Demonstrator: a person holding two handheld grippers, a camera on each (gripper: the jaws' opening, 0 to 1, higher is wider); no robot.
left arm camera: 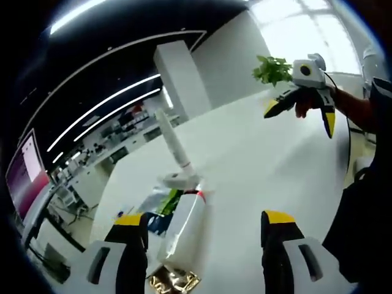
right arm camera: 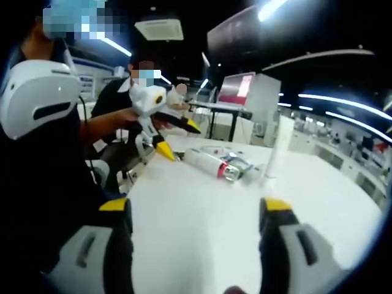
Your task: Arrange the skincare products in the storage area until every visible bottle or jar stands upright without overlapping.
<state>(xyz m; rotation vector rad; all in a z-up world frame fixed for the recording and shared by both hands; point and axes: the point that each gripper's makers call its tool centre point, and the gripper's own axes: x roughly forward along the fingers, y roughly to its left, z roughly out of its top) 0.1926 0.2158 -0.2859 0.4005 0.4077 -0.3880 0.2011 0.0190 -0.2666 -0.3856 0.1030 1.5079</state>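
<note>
While one bottle [left arm camera: 184, 229] lies flat, your job is barely begun.
You hold the left claw [left arm camera: 202, 229] open, its jaws straddling that fallen bottle near the table [left arm camera: 257, 177] edge; the right claw [right arm camera: 196, 217] is open too, empty, above bare table. One tube [right arm camera: 277, 147] already stands upright just beside the bottle. A green packet [left arm camera: 169, 201] lies against the bottle. No tray or bin shows; contents can't be judged.
</note>
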